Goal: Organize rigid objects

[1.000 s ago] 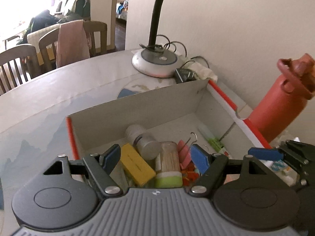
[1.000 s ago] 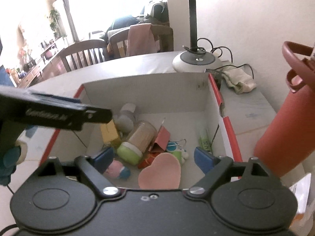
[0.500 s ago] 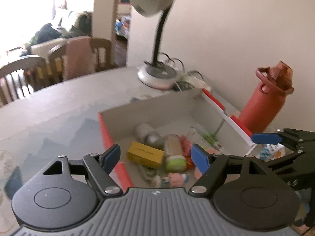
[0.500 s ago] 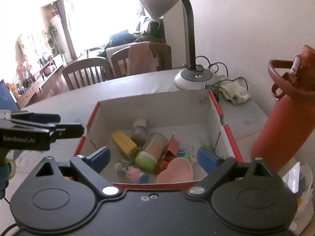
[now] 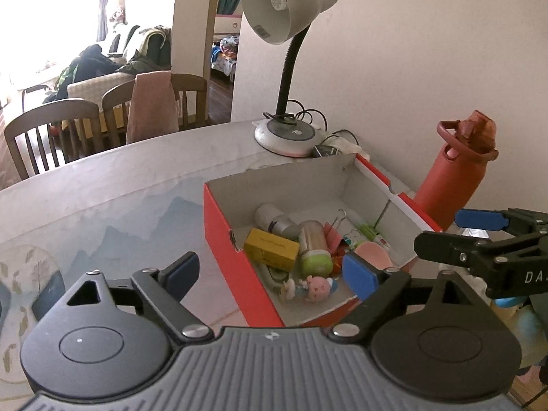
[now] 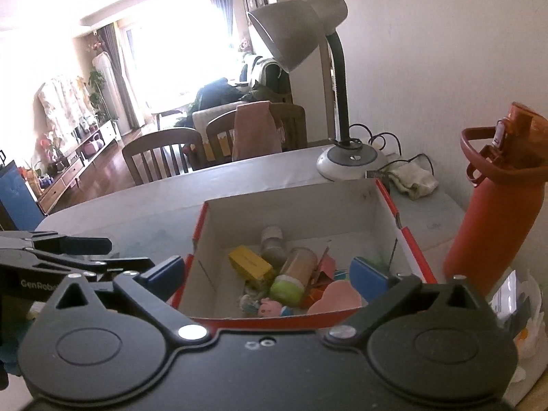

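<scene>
A red box (image 5: 226, 226) with a white interior is shown at the centre of both views, resting on the desk (image 5: 102, 188). Inside it the rigid objects are collected: a yellow carton (image 5: 272, 249), a grey-capped bottle (image 5: 274, 219), a cylindrical container with a green cap (image 5: 313, 250), a pink pig figure (image 5: 316, 286), a pink heart-shaped piece (image 6: 337, 296), a binder clip (image 5: 339, 217) and a green-and-white tube (image 5: 371, 232). Print on the yellow carton and on the tube is visible but too small to be read. The left tool (image 5: 270, 270) is seen at the lower centre of the left wrist view; its jaws have just been opening, stand wide apart, and nothing is gripped between them. The right tool (image 6: 267, 274) is seen at the lower centre of the right wrist view; its jaws have likewise just been opening, are spread fully, and are empty. On the side of the left tool, at the left edge of the right wrist view, the lettering "GenRobo" can be read before it is cut off; on the right tool, at the right edge of the left wrist view, "DA" is legible. A grey desk lamp (image 5: 291, 27) is placed behind the box, and a red water bottle (image 5: 455, 178) stands upright to the right of it.
</scene>
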`<action>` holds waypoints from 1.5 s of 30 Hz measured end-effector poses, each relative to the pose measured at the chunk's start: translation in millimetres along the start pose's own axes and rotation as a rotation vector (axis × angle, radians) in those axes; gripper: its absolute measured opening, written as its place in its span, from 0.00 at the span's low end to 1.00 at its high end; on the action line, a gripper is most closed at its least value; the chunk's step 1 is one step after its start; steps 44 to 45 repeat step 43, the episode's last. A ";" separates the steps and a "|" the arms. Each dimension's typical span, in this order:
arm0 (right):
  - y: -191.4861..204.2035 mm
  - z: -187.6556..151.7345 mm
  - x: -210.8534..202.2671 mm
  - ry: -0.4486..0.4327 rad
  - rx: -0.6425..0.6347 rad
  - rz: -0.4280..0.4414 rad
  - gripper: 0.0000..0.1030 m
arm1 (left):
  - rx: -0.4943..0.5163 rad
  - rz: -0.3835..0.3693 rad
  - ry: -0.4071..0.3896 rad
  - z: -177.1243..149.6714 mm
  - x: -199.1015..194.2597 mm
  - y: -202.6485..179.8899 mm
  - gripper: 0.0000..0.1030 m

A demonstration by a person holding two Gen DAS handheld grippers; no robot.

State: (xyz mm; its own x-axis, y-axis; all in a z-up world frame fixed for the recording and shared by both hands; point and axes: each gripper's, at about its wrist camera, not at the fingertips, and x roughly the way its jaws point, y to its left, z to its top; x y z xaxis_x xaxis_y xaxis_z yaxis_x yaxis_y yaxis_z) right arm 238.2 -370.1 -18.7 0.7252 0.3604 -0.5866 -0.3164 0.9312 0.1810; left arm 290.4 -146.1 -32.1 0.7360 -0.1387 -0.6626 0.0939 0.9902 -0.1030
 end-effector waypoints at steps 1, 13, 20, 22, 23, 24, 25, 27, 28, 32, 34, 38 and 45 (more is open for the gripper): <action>2.2 -1.1 -2.1 -0.001 -0.001 -0.001 0.99 | -0.002 -0.004 -0.003 -1.7 -2.6 0.2 0.89; 19.1 -13.5 -19.4 -0.022 0.022 -0.020 1.00 | -0.017 -0.028 -0.036 -14.3 -28.5 3.6 0.99; 20.7 -19.1 -27.3 -0.030 0.037 -0.028 1.00 | -0.009 -0.047 -0.041 -17.5 -34.6 1.2 0.99; 20.5 -20.3 -28.4 -0.029 0.042 -0.032 1.00 | -0.002 -0.047 -0.037 -18.8 -34.2 -0.5 0.99; 20.3 -20.8 -28.6 -0.028 0.044 -0.032 1.00 | 0.002 -0.046 -0.035 -19.6 -34.1 -1.3 0.99; 20.5 -21.9 -29.3 -0.027 0.047 -0.032 1.00 | 0.005 -0.046 -0.034 -20.4 -34.0 -2.0 0.99; 20.5 -22.6 -29.6 -0.027 0.049 -0.033 1.00 | 0.009 -0.048 -0.033 -21.1 -34.3 -2.8 0.99; 20.6 -23.7 -30.6 -0.026 0.054 -0.034 1.00 | 0.019 -0.046 -0.036 -22.5 -35.3 -5.2 0.99; 20.5 -24.0 -31.3 -0.025 0.056 -0.033 1.00 | 0.025 -0.048 -0.036 -23.1 -35.9 -6.0 0.99; 21.2 -25.2 -32.4 -0.022 0.056 -0.033 1.00 | 0.034 -0.043 -0.037 -25.6 -37.1 -8.5 0.99; 20.5 -25.4 -32.4 -0.020 0.060 -0.033 1.00 | 0.036 -0.036 -0.036 -26.2 -37.0 -9.4 0.99; 20.9 -27.1 -32.9 -0.018 0.064 -0.031 1.00 | 0.032 -0.029 -0.030 -26.9 -36.9 -9.0 0.99; 21.1 -27.1 -32.3 -0.016 0.062 -0.031 1.00 | 0.024 -0.021 -0.030 -27.6 -37.8 -7.2 0.99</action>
